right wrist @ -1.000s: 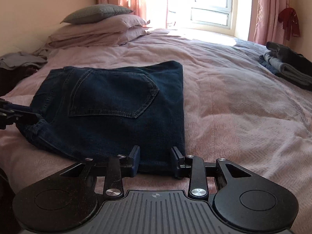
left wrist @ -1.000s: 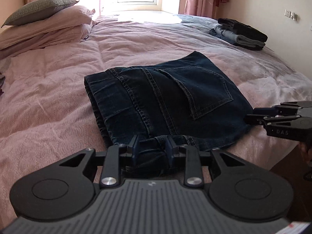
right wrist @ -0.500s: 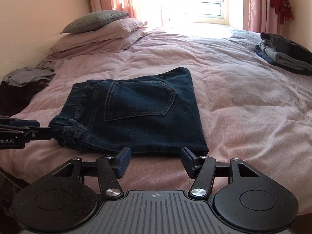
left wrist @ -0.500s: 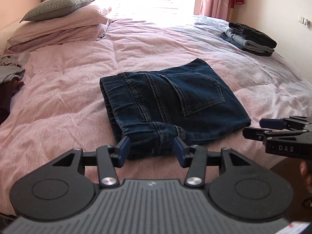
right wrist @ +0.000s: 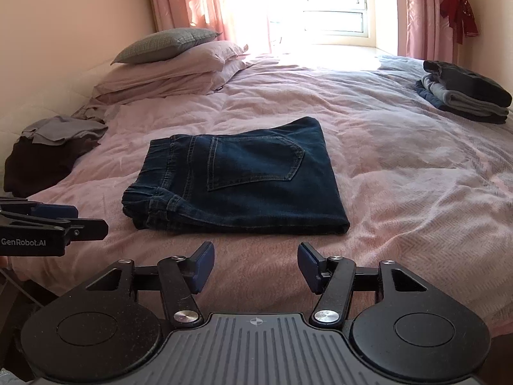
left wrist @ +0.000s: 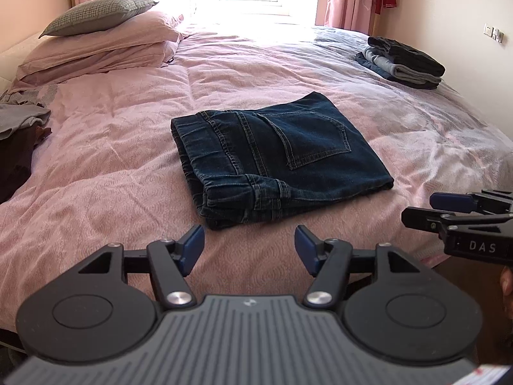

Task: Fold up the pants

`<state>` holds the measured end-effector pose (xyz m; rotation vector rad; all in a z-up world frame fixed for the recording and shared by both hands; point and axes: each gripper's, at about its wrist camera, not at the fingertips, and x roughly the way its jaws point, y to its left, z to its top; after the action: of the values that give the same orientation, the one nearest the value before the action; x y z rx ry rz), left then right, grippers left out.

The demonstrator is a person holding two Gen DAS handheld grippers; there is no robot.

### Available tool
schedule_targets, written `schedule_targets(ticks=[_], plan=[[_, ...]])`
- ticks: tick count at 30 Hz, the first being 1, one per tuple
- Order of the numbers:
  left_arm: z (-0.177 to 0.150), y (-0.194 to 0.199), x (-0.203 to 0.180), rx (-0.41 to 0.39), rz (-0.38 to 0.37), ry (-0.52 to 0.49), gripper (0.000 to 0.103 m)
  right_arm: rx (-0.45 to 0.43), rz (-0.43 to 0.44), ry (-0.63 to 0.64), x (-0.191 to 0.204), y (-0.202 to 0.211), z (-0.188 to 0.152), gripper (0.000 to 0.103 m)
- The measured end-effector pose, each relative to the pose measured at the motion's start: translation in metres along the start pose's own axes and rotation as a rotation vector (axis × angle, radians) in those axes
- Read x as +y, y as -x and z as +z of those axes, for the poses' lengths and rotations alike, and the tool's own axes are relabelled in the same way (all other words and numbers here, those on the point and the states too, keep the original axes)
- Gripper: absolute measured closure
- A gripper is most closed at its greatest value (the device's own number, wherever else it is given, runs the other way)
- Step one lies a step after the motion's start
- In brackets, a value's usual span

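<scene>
A sunlit bedroom with pink curtains frames a wide bed under a pale pink quilted bedspread (left wrist: pixel 121 173), where the folding job looks all but finished. Nearest the cameras, the left gripper (left wrist: pixel 249 247) hangs above the bed's near edge, its blue-padded fingers (left wrist: pixel 192 247) opening with nothing between them; the right gripper (right wrist: pixel 255 266) hovers alongside, its fingers spread wide and likewise empty. Just beyond both lie the dark blue denim pants (left wrist: pixel 275 157), folded into a compact rectangle with waistband and back pocket facing up, resting flat on the bedspread clear of either gripper. At the left edge sits a loose heap of grey and dark clothing (right wrist: pixel 51 150), apparently still unfolded. Farther back on the right, a neat stack of folded dark and grey garments (left wrist: pixel 404 62) suggests where the pants may go next; stacked pink and grey pillows (left wrist: pixel 102 38) rest at the head.
</scene>
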<state>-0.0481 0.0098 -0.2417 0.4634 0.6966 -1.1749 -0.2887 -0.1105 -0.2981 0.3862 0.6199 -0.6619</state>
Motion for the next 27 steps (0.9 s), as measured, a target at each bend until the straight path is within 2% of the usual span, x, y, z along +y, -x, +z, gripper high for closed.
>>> schedule_targets(ticks=[8,14,19,23,27], plan=[[-0.001,0.004,0.004,-0.006,0.006,0.005,0.041,0.007,0.008,-0.003,0.001,-0.003,-0.001,0.048],[0.0,-0.009,0.008,0.022,0.015,0.022,0.041,0.039,0.014,-0.009,-0.004,-0.02,-0.001,0.048],[0.001,-0.022,0.019,0.036,-0.005,0.056,0.041,0.084,0.024,-0.018,-0.013,-0.04,-0.002,0.048],[0.009,-0.034,0.053,0.026,-0.078,0.196,0.04,0.109,0.037,-0.045,-0.031,-0.056,0.005,0.048],[0.019,-0.058,0.098,0.031,-0.146,0.393,0.033,0.088,0.072,-0.172,-0.069,-0.07,0.026,0.048]])
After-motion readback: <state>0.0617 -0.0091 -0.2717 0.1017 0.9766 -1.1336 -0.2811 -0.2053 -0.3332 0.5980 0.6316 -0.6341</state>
